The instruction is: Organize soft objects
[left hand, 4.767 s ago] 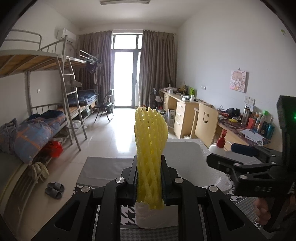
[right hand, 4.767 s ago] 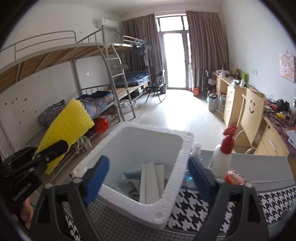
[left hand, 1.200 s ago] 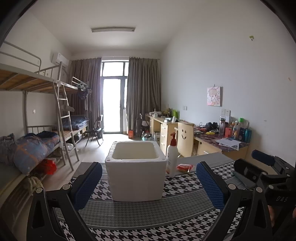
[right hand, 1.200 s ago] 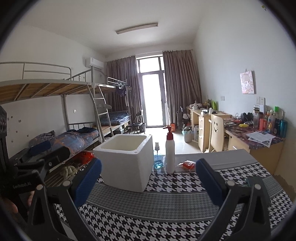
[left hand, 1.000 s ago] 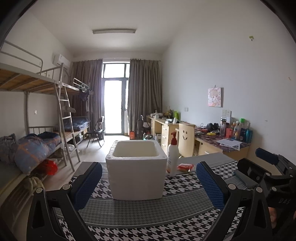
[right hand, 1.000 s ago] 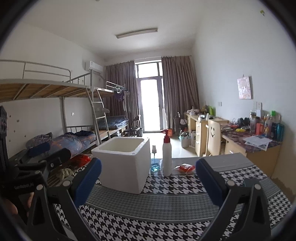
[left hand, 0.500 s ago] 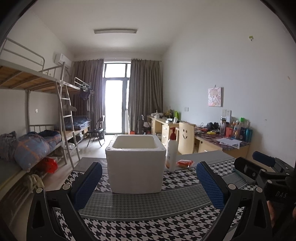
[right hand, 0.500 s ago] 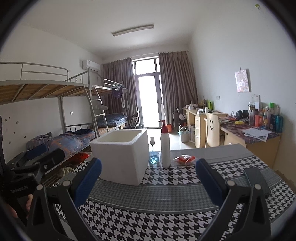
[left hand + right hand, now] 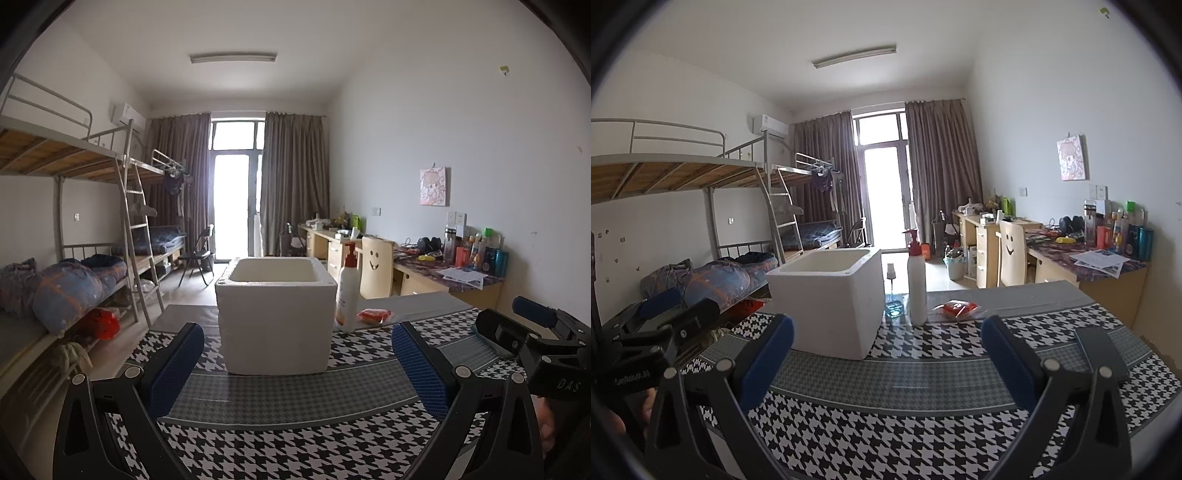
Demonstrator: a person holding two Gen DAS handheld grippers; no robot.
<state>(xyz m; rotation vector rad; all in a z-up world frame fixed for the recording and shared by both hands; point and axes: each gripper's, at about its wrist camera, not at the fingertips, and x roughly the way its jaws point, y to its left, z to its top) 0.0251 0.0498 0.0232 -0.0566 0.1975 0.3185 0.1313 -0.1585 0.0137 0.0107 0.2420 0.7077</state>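
Between the spread blue pads of the left tool [image 9: 297, 363] lies only the houndstooth cloth of the table [image 9: 295, 435]; its jaws stand wide apart and grip nothing. Straight ahead of it, well beyond the fingertips, the white foam box [image 9: 275, 314] sits upright on the cloth with its top open, and from this low angle its contents cannot be seen. Just to the right of the box stands a white pump bottle [image 9: 347, 291] with a red top, and beside that lies a small red packet [image 9: 373, 315]. Off to the right of this tool the right tool [image 9: 886, 360] hovers over the same cloth, jaws likewise wide and empty, with the box ahead and to its left. A small clear spray bottle [image 9: 894, 295] stands between box and pump bottle in that view, and a dark flat slab [image 9: 1102, 352] lies on the cloth to its right.
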